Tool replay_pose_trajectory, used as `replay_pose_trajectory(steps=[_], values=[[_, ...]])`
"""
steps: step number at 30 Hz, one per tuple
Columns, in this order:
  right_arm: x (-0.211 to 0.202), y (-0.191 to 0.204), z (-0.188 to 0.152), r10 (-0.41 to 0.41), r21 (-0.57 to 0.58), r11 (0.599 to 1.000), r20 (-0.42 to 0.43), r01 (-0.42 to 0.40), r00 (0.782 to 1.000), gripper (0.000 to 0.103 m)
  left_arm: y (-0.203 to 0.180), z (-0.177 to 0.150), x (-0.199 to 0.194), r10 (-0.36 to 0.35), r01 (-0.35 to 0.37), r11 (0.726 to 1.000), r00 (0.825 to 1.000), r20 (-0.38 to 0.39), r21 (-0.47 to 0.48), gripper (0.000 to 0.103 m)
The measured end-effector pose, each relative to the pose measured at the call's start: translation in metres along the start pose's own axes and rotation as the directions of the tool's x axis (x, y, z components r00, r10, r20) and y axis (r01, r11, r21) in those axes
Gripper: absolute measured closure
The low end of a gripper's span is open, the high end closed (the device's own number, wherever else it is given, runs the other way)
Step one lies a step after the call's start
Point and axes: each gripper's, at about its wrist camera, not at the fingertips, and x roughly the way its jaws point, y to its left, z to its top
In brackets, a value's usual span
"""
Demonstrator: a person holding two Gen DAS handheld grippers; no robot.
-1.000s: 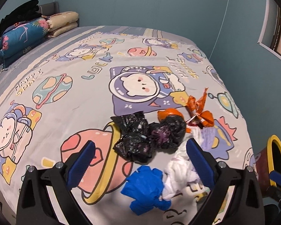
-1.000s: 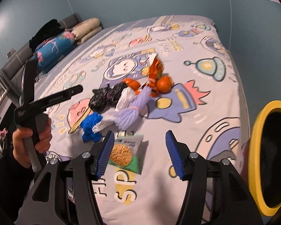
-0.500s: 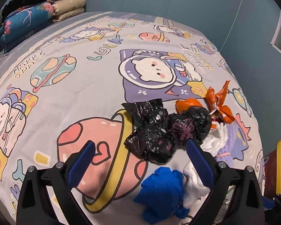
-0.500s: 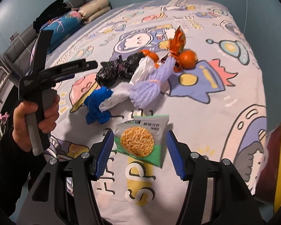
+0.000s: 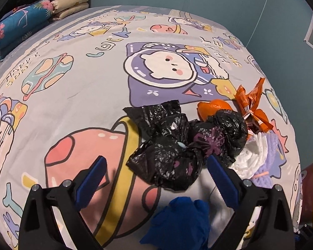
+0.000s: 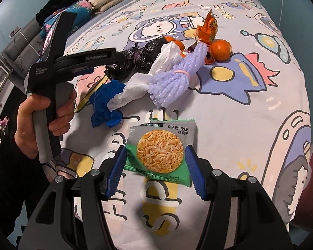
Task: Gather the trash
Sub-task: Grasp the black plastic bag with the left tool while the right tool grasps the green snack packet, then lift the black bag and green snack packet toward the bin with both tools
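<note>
Right wrist view: right gripper (image 6: 155, 170) spread apart, straddling a flat green snack packet (image 6: 161, 149) picturing fried shrimp.

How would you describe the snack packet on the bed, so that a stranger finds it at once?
On the cartoon-print bedsheet, look nearest the foot edge, apart from the trash pile. The snack packet lies flat there: the only green-and-grey pouch, with a round picture of orange food.

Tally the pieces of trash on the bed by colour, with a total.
Black: 1, crumpled bag
Blue: 1, wad
White: 1, crumpled plastic
Lilac: 1, foam net
Orange: 3, two peels and a wrapper
Green: 1, snack packet
Total: 8
</note>
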Motion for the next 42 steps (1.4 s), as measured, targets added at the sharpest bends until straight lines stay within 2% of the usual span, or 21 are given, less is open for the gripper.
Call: replay_pose_trajectory(steps=[3, 7, 9, 14, 16, 19, 21, 25, 26, 33, 42], values=[[0.004, -0.001, 0.000, -0.014, -0.006, 1.000, 0.001, 0.014, 1.000, 0.048, -0.005, 0.002, 0.005, 0.000, 0.000, 1.000, 1.000, -0.005, 0.011, 0.011], [0.008, -0.001, -0.001, -0.027, -0.015, 1.000, 0.002, 0.027, 1.000, 0.048, -0.011, 0.002, 0.014, -0.006, 0.007, 1.000, 0.999, -0.041, 0.026, 0.031], [0.010, 0.002, -0.002, -0.045, -0.035, 0.998, 0.007, 0.045, 0.999, 0.048, -0.014, 0.001, 0.017, 0.014, -0.013, 0.999, 0.999, -0.045, 0.037, 0.033], [0.015, 0.007, -0.002, -0.085, -0.072, 0.994, 0.023, 0.086, 0.996, 0.050, -0.019, -0.001, 0.024, 0.031, -0.028, 0.999, 0.998, -0.062, 0.047, 0.050], [0.015, 0.010, -0.003, -0.105, -0.091, 0.990, 0.039, 0.108, 0.994, 0.053, -0.023, -0.001, 0.023, 0.046, -0.043, 0.997, 0.998, -0.054, 0.059, 0.058], [0.015, 0.015, -0.007, -0.123, -0.122, 0.984, 0.057, 0.130, 0.991, 0.065, -0.027, 0.001, 0.021, 0.061, -0.057, 0.995, 0.997, -0.039, 0.081, 0.067], [0.016, 0.018, -0.007, -0.124, -0.141, 0.981, 0.058, 0.131, 0.991, 0.074, -0.026, 0.001, 0.019, 0.056, -0.052, 0.995, 0.998, -0.042, 0.081, 0.069], [0.014, 0.018, -0.007, -0.114, -0.148, 0.981, 0.067, 0.122, 0.991, 0.084, -0.021, 0.001, 0.014, 0.042, -0.040, 0.997, 0.998, -0.046, 0.061, 0.071], [0.013, 0.018, -0.007, -0.111, -0.148, 0.982, 0.069, 0.120, 0.991, 0.090, -0.019, 0.001, 0.012, 0.044, -0.041, 0.997, 0.998, -0.045, 0.059, 0.071], [0.009, 0.014, -0.006, -0.085, -0.119, 0.989, 0.071, 0.093, 0.994, 0.095, -0.007, -0.001, 0.004, 0.044, -0.043, 0.999, 0.998, -0.043, 0.020, 0.072], [-0.005, -0.003, -0.001, -0.013, -0.012, 1.000, 0.084, 0.014, 0.996, 0.096, 0.000, -0.002, -0.020, 0.026, -0.026, 1.000, 1.000, -0.006, 0.001, 0.073]])
